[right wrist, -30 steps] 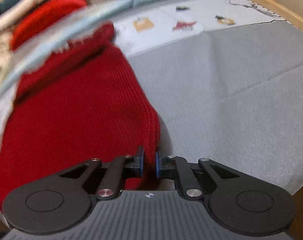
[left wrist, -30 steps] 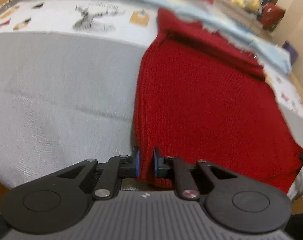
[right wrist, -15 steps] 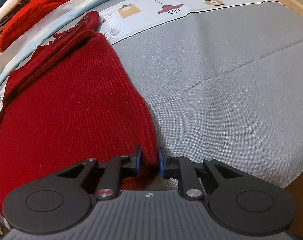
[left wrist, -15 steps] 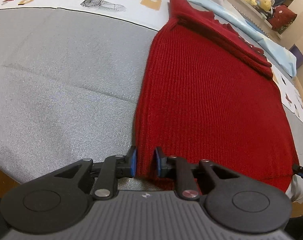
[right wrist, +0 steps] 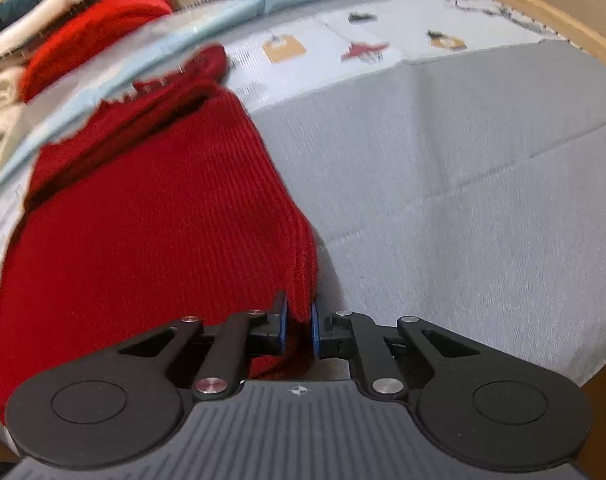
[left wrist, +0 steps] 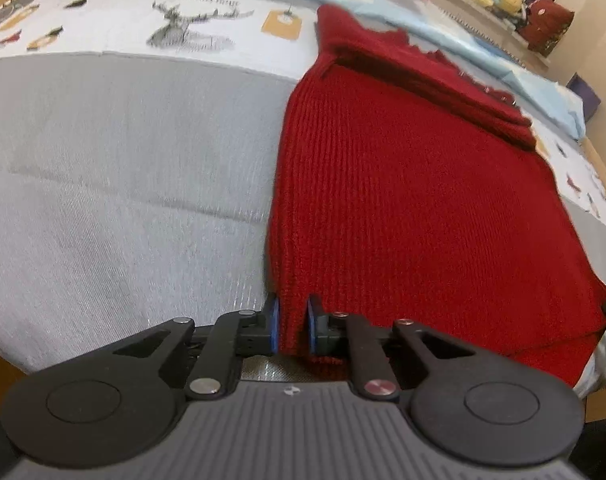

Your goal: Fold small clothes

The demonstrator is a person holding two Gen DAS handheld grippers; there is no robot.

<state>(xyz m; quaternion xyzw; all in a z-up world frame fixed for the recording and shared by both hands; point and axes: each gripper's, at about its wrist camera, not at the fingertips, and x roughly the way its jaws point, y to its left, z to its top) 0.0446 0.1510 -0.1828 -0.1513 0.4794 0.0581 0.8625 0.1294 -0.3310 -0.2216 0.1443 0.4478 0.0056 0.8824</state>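
A red knit sweater (left wrist: 403, 200) lies spread on the grey bedsheet (left wrist: 123, 160), its collar end far from me. My left gripper (left wrist: 293, 328) has the sweater's near left corner between its blue pads, and the jaws are closing on it. In the right wrist view the same sweater (right wrist: 151, 220) fills the left half. My right gripper (right wrist: 299, 328) has the near right corner between its pads, jaws closing on the knit. Both corners are bunched and partly hidden behind the gripper bodies.
A patterned strip (left wrist: 191, 28) and a light blue cloth (left wrist: 483, 52) run across the far side of the bed. A pile of other clothes (right wrist: 75, 40), with a brighter red knit on it, sits at the far left. The wooden bed edge (right wrist: 543, 12) curves on the right.
Half a second ago both pairs of jaws stood slightly wider around the corners; now they have narrowed onto the knit. Both views are blurred again; the sweater stays spread on the sheet.
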